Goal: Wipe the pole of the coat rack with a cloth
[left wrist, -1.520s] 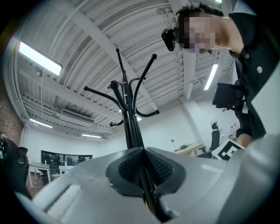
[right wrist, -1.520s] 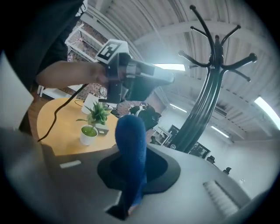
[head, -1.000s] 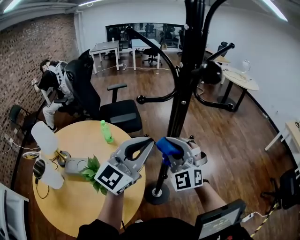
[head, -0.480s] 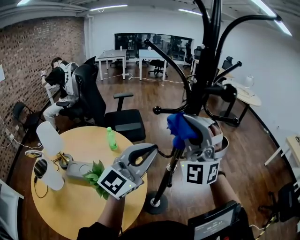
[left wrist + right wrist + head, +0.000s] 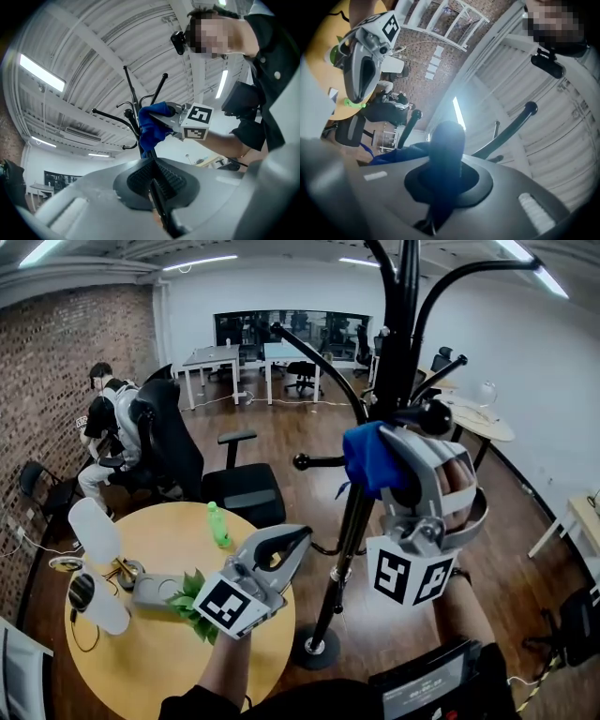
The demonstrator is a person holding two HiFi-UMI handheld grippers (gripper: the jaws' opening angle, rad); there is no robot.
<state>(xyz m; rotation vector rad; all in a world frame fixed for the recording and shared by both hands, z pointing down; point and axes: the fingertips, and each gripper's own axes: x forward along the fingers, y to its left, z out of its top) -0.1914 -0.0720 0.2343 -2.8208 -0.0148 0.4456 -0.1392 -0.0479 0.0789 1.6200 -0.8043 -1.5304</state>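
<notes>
While a blue fabric cloth (image 5: 364, 454) is clamped in the right claw (image 5: 386, 468) against the black metal coat-rack pole (image 5: 351, 526), the left claw (image 5: 296, 541) is held with jaws together.

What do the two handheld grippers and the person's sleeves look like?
The left gripper and right gripper are alike: light grey moulded shells tapering to two curved fingers lined with black ribbed pads. Each carries a white cube printed with black square markers. No cables show on them. The person wears a black sleeve that ends above the forearm.
</notes>
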